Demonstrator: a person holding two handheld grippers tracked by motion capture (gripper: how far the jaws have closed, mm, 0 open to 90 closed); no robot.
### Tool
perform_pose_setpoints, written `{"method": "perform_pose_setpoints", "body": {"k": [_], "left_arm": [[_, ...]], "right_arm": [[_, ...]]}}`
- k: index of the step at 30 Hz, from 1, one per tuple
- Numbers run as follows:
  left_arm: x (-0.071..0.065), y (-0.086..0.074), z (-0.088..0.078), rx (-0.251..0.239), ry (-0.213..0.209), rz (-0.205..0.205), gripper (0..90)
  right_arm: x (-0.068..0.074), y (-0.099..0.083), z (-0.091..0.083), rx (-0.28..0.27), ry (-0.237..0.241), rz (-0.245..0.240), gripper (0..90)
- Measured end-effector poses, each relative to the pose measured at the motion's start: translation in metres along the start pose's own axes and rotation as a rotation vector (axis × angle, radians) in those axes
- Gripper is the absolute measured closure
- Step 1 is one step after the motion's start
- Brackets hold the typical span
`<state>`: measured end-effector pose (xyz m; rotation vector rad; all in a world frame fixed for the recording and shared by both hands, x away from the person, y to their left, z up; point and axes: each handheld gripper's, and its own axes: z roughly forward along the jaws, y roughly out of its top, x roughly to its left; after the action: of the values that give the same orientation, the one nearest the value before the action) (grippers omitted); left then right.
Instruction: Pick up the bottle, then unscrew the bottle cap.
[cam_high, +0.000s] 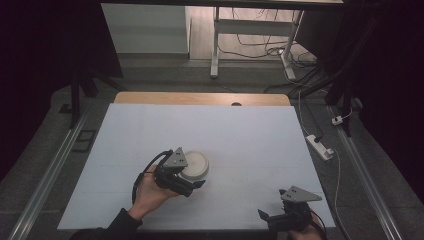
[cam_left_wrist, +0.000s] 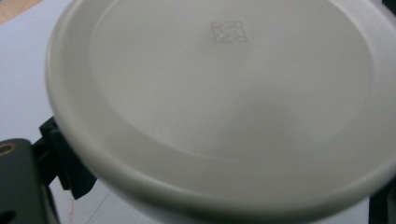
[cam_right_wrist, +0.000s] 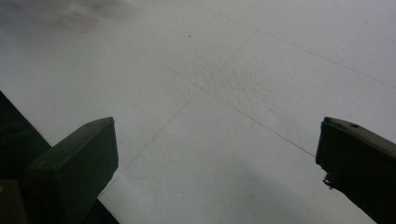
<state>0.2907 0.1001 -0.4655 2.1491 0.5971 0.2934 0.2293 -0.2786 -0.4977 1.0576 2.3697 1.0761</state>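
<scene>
Hands come in from the bottom edge of the high view, each holding a black two-jaw gripper over a table covered with a white sheet. The left gripper sits at the near left of the sheet, pressed against a round white container that rests on the sheet just beyond it. In the left gripper view, the container's pale lid looms very close, with a small square embossed mark near its top. One black jaw shows at the lower left beside the container's rim and a sliver of the other at the lower right, so the jaws seem to straddle the container; whether they actually press on it cannot be told from so near. The right gripper hovers at the near right edge of the sheet, well apart from the container. In the right gripper view its jaws stand wide apart with bare sheet between them.
</scene>
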Motion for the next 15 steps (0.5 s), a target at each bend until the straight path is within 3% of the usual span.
{"method": "perform_pose_setpoints", "body": {"k": [9,15], "left_arm": [[0.0009,-0.0010,0.0001,0.006,-0.004,-0.001,6.8],[0.0006,-0.0006,0.0004,0.005,-0.006,0.003,6.8]], "right_arm": [[0.0011,0.0006,-0.0016,-0.012,-0.032,0.018,0.0],[0.0024,0.0033,-0.0034,-0.033,-0.007,0.041,0.0]]}}
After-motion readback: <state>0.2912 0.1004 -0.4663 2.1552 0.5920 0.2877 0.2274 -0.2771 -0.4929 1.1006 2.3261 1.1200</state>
